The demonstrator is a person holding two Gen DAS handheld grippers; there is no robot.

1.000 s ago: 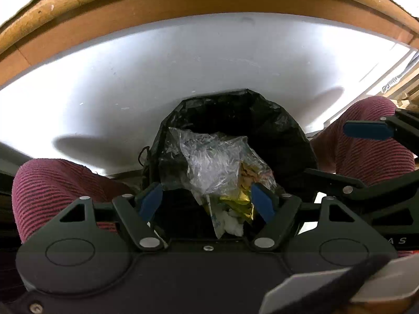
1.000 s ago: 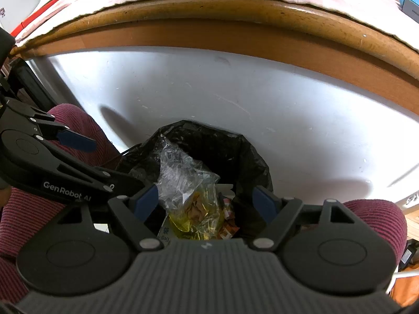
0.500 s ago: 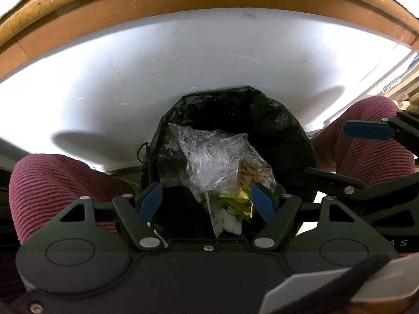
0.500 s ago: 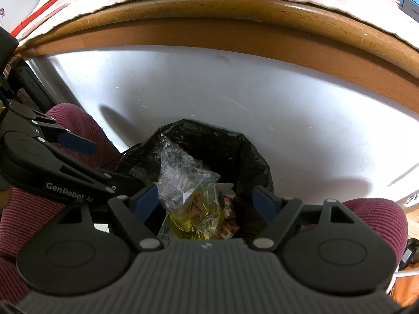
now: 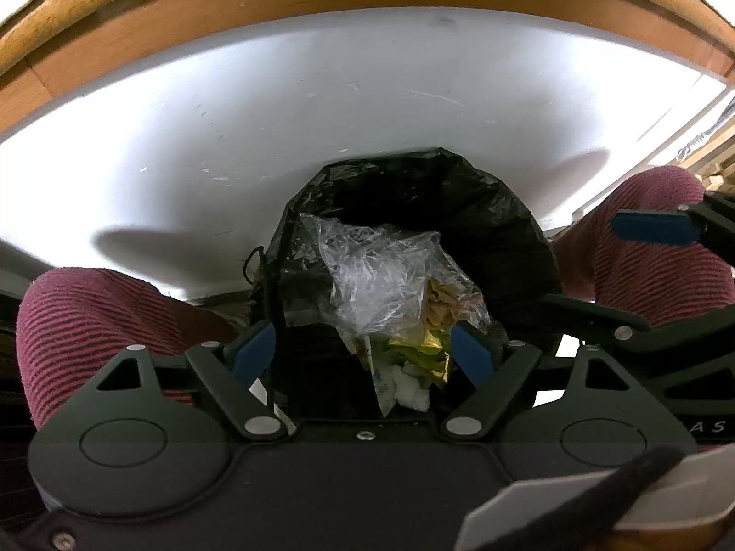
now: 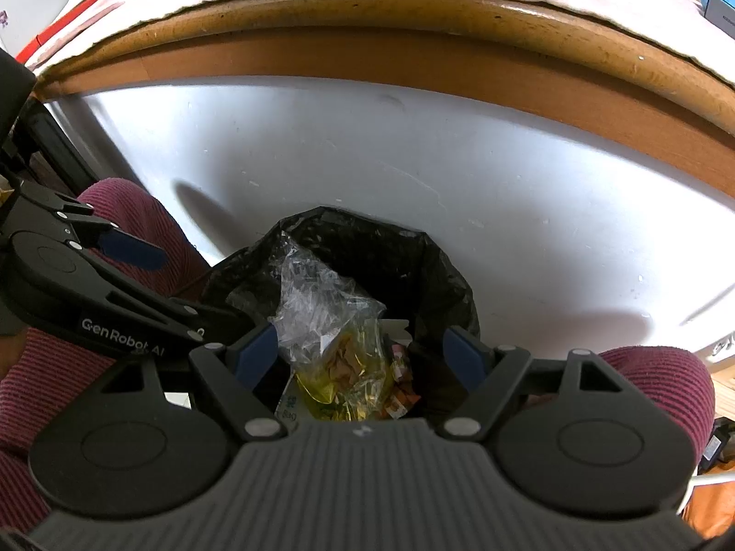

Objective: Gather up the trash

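White panelling (image 5: 321,137) under a wooden edge (image 6: 413,50) backs the scene. Nearest, the left gripper (image 5: 365,351) has just been widening its jaws; they stand apart, pressing on nothing. The right gripper (image 6: 365,351) is likewise spread and empty. Beyond both, between knees in maroon ribbed fabric (image 5: 92,321), a black-lined bin (image 5: 482,229) holds a crumpled clear plastic bag (image 5: 376,275) and yellow wrappers (image 6: 340,381).

White panel (image 5: 321,128) under wooden edge (image 6: 413,59); maroon trousers (image 5: 92,317).
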